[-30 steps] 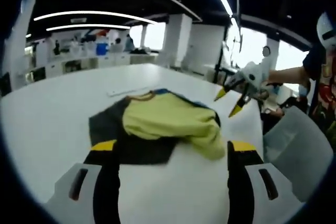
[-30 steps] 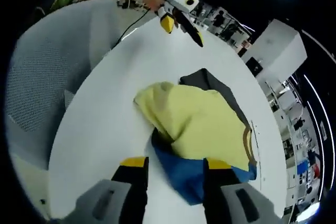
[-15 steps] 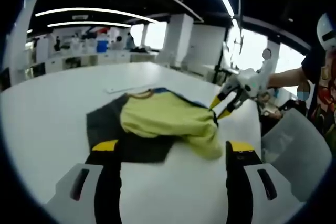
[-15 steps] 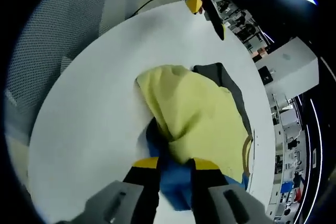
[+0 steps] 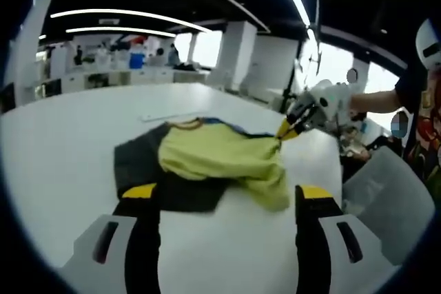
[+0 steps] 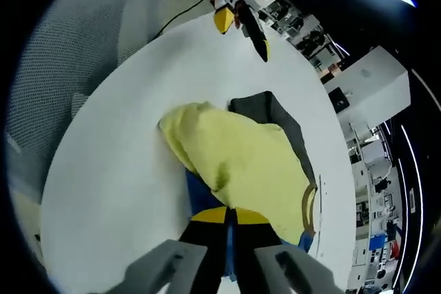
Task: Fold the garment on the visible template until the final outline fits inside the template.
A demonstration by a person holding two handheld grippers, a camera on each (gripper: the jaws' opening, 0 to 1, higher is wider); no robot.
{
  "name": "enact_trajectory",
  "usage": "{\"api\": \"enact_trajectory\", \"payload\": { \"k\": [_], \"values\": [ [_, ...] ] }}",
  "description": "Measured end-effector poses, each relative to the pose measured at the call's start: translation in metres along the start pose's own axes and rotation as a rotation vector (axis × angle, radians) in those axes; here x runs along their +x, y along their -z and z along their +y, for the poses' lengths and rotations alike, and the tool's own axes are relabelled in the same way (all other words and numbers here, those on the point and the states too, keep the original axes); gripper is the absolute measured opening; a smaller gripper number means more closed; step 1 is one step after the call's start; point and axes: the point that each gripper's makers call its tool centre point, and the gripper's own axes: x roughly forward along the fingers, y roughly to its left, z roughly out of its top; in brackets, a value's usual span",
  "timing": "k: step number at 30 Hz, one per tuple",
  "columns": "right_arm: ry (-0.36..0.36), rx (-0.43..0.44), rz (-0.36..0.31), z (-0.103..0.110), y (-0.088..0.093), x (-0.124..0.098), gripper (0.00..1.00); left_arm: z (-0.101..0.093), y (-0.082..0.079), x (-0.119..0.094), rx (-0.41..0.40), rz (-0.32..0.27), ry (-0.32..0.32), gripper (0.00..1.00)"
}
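Observation:
A yellow garment (image 5: 220,156) with a blue part (image 5: 231,126) lies bunched on a dark grey template (image 5: 141,163) on the white table (image 5: 62,142). My left gripper (image 5: 225,194) hovers open in front of it, holding nothing. From the right, my right gripper (image 5: 284,133) reaches the garment's far corner. In the right gripper view, my right gripper (image 6: 231,216) has its jaws together on the garment's edge, where yellow (image 6: 241,163) meets blue (image 6: 201,194). The dark grey template (image 6: 270,111) shows beyond. My left gripper (image 6: 244,36) hangs open past the garment, held by a hand.
A grey mesh chair (image 6: 76,39) stands by the table's rim, also seen as the chair (image 5: 386,197). A thin white strip (image 5: 169,116) lies on the table behind the garment. A person stands at the right. Desks and pillars fill the room behind.
My right gripper has come down to the garment's corner and its jaws have gone from open to shut on the fabric. The left gripper has held its place, open.

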Motion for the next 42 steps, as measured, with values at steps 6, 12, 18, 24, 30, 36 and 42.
{"api": "enact_trajectory", "payload": {
  "k": [6,12,18,24,30,36,42],
  "values": [
    [0.043,-0.003,-0.024,-0.053,-0.009,0.006,0.0,0.002,-0.002,-0.006,-0.007,-0.014,-0.014,0.76],
    [0.089,0.018,-0.004,-0.101,-0.006,0.044,0.0,0.0,-0.001,-0.01,-0.028,-0.031,-0.029,0.75],
    [0.126,0.118,-0.004,-0.118,0.0,0.082,0.0,-0.002,0.003,-0.012,-0.047,-0.034,-0.041,0.74],
    [0.108,0.266,-0.021,-0.125,0.014,0.107,0.0,-0.003,-0.004,-0.014,-0.059,-0.064,-0.055,0.74],
    [0.071,0.35,-0.019,-0.122,0.023,0.118,0.0,-0.005,-0.004,-0.013,-0.065,-0.071,-0.055,0.73],
    [0.035,0.339,0.016,-0.112,0.028,0.128,0.0,-0.007,0.0,-0.011,-0.081,-0.07,-0.053,0.72],
    [0.006,0.332,0.053,-0.101,0.034,0.131,0.0,-0.007,0.001,-0.01,-0.092,-0.073,-0.052,0.72]
  ]
}}
